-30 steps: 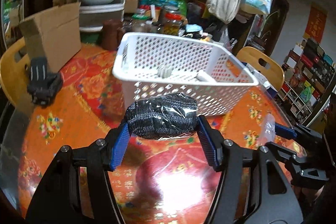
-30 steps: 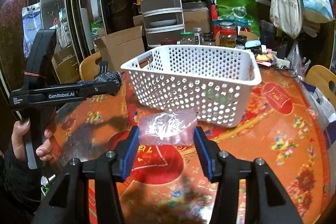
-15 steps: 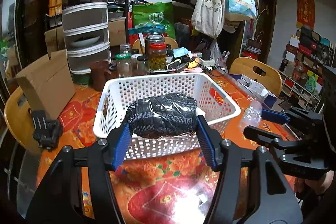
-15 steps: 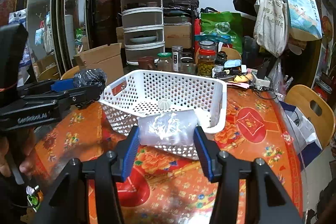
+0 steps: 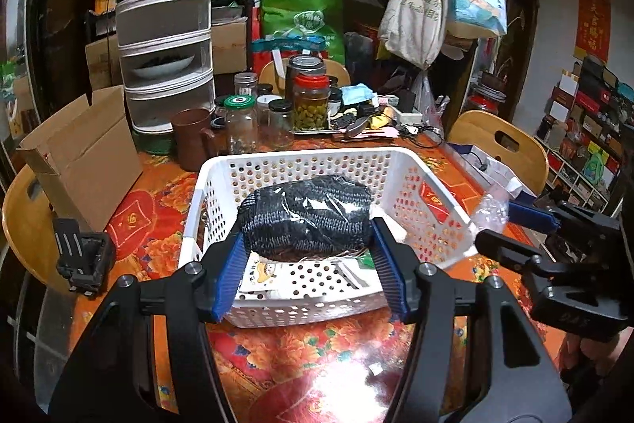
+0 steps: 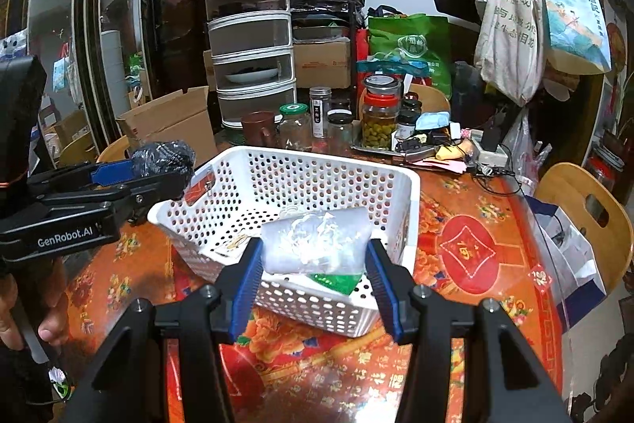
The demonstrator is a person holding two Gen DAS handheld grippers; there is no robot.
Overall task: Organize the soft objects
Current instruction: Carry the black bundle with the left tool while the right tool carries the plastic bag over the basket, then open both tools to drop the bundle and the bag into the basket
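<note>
Both bundles carried up from tabletop height to over the basket.

Left wrist view: the left gripper (image 5: 309, 244), clamped on a black knitted roll in clear plastic wrap (image 5: 307, 215), has risen from in front of the white perforated plastic basket (image 5: 430, 224) to hang over its inside. Right wrist view: the right gripper (image 6: 315, 266) likewise grips a clear plastic pouch of white soft stuff (image 6: 317, 240), now above the basket's near corner. Release is likely next.

One basket (image 5: 420, 181), two wrapped bundles (image 5: 307, 217), two chairs (image 5: 499, 141).
</note>
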